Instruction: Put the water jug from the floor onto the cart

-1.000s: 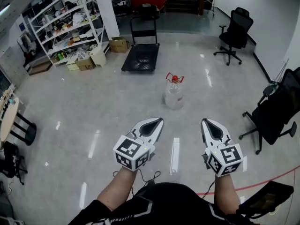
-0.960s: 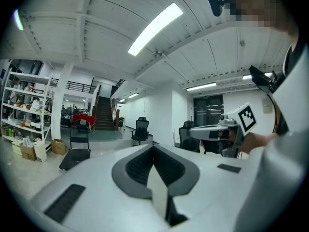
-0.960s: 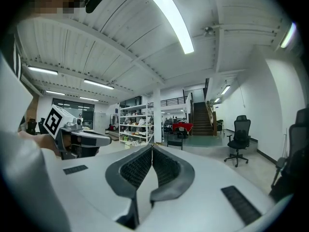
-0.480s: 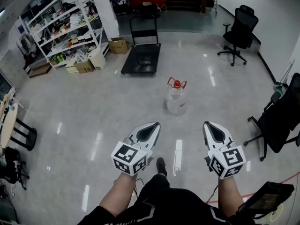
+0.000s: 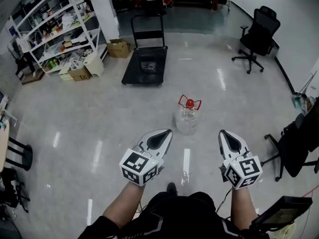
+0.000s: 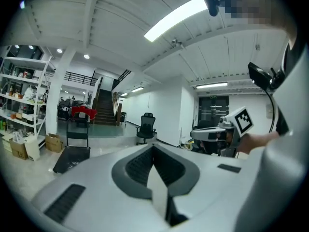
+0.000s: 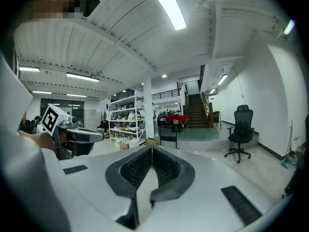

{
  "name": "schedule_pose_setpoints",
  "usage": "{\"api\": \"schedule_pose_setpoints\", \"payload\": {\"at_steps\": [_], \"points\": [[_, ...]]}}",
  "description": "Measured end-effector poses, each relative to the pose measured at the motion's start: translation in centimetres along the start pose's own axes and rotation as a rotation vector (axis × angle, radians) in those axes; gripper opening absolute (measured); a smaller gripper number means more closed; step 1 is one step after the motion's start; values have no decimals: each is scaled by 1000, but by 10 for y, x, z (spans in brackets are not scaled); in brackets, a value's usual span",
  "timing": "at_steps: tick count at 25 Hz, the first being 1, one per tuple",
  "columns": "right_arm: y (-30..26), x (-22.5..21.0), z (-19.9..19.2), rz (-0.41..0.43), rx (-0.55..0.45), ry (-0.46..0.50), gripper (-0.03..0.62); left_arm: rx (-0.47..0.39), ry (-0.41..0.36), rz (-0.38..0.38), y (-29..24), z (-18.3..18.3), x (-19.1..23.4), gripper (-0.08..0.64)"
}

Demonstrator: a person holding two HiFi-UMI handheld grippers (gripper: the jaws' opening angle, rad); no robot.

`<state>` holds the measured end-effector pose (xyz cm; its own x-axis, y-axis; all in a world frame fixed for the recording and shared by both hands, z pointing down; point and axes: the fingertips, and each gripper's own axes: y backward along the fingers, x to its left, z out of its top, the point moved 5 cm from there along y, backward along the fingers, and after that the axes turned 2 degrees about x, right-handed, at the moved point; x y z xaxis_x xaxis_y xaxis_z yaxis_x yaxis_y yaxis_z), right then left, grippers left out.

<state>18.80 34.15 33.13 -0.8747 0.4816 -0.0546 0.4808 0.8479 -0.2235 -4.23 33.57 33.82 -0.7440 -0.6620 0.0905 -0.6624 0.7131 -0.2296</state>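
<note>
A clear water jug (image 5: 187,118) with a red cap and red handle stands on the glossy floor, just ahead of and between my two grippers. The black flat cart (image 5: 145,65) with an upright push handle sits farther off, toward the back left of the jug; it also shows in the left gripper view as the cart (image 6: 71,157). My left gripper (image 5: 164,134) is shut and holds nothing. My right gripper (image 5: 225,135) is shut too, with nothing in it. Both point forward, short of the jug, one on either side. The jug is hidden in both gripper views.
White shelving (image 5: 50,31) with cardboard boxes (image 5: 79,71) lines the back left. A black office chair (image 5: 257,38) stands at the back right, another chair (image 5: 298,143) at the right edge. A stool (image 5: 15,153) is at the left. Stairs (image 7: 195,111) rise behind.
I have walked forward: the jug and cart have come closer and lower in the head view. Both grippers stay shut and keep their place before me.
</note>
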Motion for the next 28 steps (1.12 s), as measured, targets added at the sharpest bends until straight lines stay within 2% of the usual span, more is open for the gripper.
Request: {"api": "schedule_pose_setpoints", "payload": {"at_steps": [6, 13, 16, 20, 28], "points": [[-85, -50, 23, -6, 5, -1, 3, 13, 10, -19, -71, 18, 62, 0], [-202, -133, 46, 43, -23, 8, 3, 56, -9, -12, -191, 37, 128, 0], [-254, -179, 63, 85, -27, -2, 3, 52, 21, 5, -248, 57, 154, 0], [-310, -223, 92, 132, -39, 20, 5, 33, 23, 32, -296, 83, 188, 1], [-390, -252, 98, 142, -14, -8, 5, 34, 35, 65, -350, 98, 259, 2]]}}
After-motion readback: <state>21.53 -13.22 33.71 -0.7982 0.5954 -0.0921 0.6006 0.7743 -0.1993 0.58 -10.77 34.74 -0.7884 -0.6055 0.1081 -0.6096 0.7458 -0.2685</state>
